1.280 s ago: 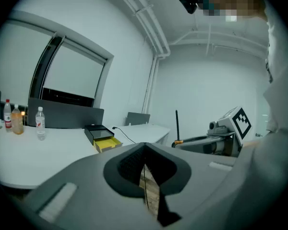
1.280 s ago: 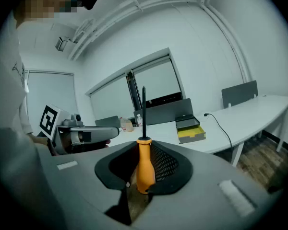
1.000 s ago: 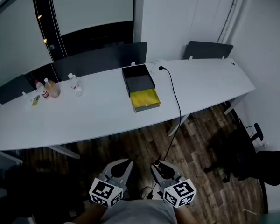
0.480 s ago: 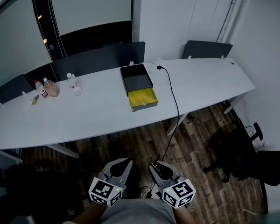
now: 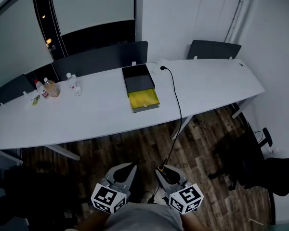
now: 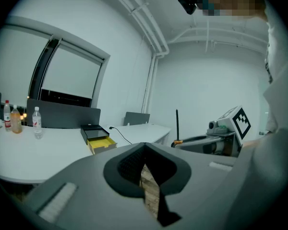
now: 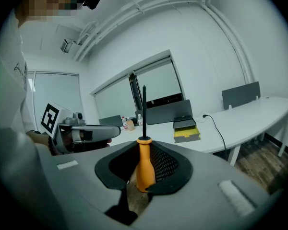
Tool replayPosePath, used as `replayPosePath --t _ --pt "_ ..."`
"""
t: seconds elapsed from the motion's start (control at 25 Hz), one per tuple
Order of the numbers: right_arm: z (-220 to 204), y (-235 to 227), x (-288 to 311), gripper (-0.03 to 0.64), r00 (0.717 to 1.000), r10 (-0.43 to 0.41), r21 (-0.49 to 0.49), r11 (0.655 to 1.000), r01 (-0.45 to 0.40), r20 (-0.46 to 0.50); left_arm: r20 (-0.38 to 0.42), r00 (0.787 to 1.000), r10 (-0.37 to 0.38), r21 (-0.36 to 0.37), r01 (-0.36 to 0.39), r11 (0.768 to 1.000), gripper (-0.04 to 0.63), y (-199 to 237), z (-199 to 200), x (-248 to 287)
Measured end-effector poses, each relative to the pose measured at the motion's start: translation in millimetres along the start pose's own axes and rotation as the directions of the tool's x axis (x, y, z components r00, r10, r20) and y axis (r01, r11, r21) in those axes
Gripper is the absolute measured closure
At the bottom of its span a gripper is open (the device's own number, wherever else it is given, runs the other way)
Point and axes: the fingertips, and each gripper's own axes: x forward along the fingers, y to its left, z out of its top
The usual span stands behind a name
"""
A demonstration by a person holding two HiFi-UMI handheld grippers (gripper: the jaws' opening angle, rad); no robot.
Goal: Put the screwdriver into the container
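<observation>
A screwdriver (image 7: 145, 164) with an orange handle and a black shaft stands upright between the jaws of my right gripper (image 7: 144, 150), which press on it and are closing slightly. In the head view that gripper (image 5: 164, 170) is low at the bottom, above the wooden floor, with the orange handle end (image 5: 160, 168) showing at its tip. The container (image 5: 138, 79) is a black box with a yellow tray (image 5: 144, 99) on the white table (image 5: 96, 114), far ahead of both grippers. My left gripper (image 5: 127, 168) is beside the right one, its jaws shut and empty (image 6: 145, 147).
A black cable (image 5: 176, 100) runs from the table's back edge down to the floor. Bottles (image 5: 50, 87) stand at the table's left end. Dark partitions (image 5: 98, 59) line the far edge. A black office chair (image 5: 260, 162) stands at the right.
The table and container have slid slightly left and up in the head view. Both grippers stay low in front of me, the screwdriver still in the right one.
</observation>
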Motion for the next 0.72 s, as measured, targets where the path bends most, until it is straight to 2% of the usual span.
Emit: replayPosePath --t 0.16,0.32,0.72 --pt "-4 -11 -2 0.529 1.0 0.004 0.011 1.0 -0.003 -0.009 -0.014 1.0 -0.005 -0.006 0.005 1.0 0.594 -6 -7 8" --pt "-3 -24 11 0.529 1.0 0.008 0.018 1.0 -0.008 -0.015 -0.018 1.0 -0.002 -0.016 0.002 1.0 0.594 6 -6 25" --pt "33 -92 87 0.529 0.999 -0.023 -0.001 1.0 0.023 -0.026 -0.005 1.0 -0.021 -0.02 0.021 1.0 0.594 78 21 116"
